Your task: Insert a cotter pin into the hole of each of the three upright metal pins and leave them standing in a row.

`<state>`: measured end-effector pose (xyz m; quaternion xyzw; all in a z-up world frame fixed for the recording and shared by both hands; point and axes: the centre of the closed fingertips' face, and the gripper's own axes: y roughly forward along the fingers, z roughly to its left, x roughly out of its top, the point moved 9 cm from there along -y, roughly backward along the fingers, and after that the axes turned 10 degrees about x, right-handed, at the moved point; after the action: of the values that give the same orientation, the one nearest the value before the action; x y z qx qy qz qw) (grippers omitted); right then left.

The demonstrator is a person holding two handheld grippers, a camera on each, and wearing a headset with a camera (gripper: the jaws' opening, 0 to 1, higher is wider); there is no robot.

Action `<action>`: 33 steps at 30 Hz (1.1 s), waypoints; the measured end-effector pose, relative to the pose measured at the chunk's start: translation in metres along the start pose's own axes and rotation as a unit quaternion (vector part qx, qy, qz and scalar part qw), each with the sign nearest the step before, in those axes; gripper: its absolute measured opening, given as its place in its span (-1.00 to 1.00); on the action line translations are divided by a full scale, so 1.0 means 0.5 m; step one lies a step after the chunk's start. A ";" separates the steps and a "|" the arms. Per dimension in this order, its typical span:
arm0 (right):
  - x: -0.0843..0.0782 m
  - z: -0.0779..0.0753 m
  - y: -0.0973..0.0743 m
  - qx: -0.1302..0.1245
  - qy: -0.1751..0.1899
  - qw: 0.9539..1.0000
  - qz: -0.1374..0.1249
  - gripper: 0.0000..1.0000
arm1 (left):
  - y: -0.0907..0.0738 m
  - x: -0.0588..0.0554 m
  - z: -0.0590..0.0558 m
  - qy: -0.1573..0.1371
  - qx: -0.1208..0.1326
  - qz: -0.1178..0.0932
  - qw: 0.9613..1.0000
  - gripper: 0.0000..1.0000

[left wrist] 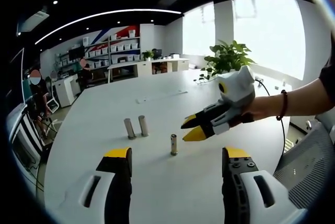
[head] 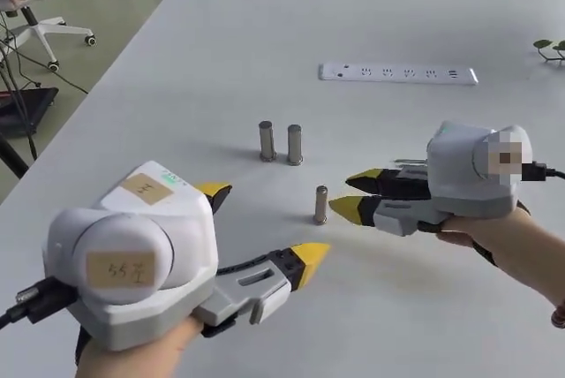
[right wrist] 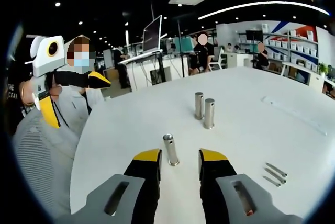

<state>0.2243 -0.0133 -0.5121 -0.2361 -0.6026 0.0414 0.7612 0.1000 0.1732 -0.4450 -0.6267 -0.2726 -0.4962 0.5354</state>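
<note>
Head view, task pieces: Three metal pins stand upright on the white table (head: 177, 69). A back pair (head: 267, 140) stands close together, and a lone pin (head: 321, 204) stands nearer to you, out of line with them.
Head view, right gripper: Your right gripper (head: 353, 194) hovers just right of the lone pin. Its jaws are parted and empty and its tips aim at the pin, probably to steady or shift it.
Head view, left gripper: Your left gripper (head: 262, 223) hangs close to you with its jaws spread wide, holding nothing; it is likely waiting.
Head view, surroundings: A power strip (head: 397, 72) lies well beyond the pins. Nothing blocks them.
Left gripper view: The lone pin stands beyond your open jaws, with the right gripper's tips just beside it.
Right gripper view: The lone pin stands just ahead of the jaw gap. Cotter pins (right wrist: 273, 174) lie flat to the right, apart from every pin and not yet fetched. The pin holes are too small to make out.
</note>
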 end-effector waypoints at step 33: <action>0.014 -0.113 -0.111 -0.117 -0.031 0.982 0.146 -0.70 | 0.003 -0.006 0.001 0.005 0.004 -0.003 1.000 0.38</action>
<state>0.2669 -0.0776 -0.4920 -0.4075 -0.5860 0.0884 0.6948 0.1003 0.1739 -0.4482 -0.6214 -0.2739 -0.5002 0.5373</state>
